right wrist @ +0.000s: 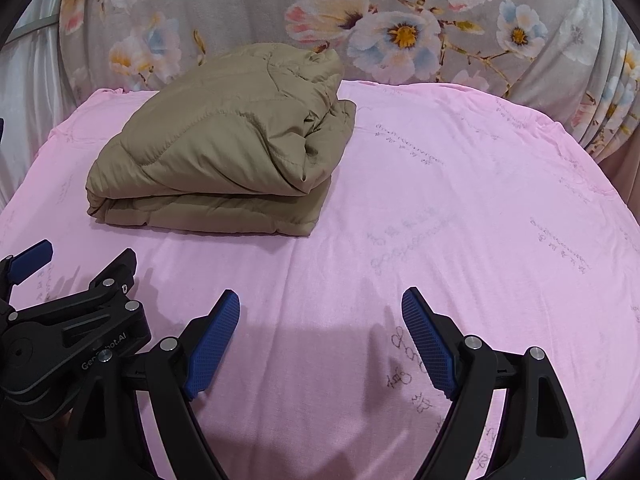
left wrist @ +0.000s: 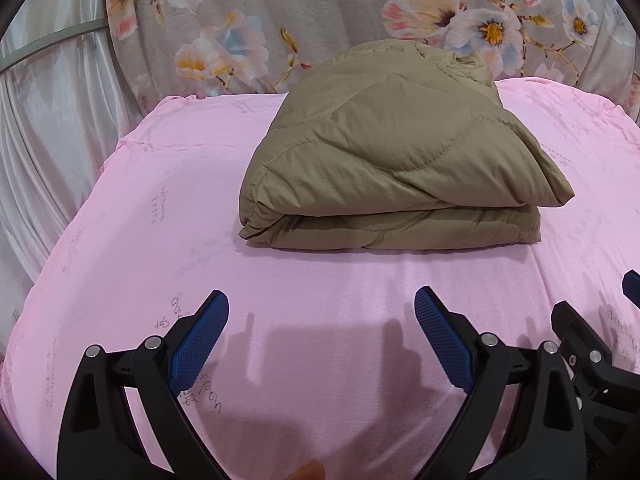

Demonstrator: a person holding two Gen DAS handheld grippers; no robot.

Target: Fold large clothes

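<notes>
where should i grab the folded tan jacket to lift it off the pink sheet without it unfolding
Probably by the near folded edge of the tan jacket, coming low from the front with both sets of open jaws. The layers stack neatly there, while the right side is bunched and loose.

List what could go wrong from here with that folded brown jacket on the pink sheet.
1. The jacket is puffy, and its top layer overhangs loosely at the right corner, so the fold may spring open.
2. Both the left gripper and the right gripper hover open and apart from it; a new grab might catch only one layer and undo the fold.
3. Dragging it could wrinkle the sheet.
</notes>
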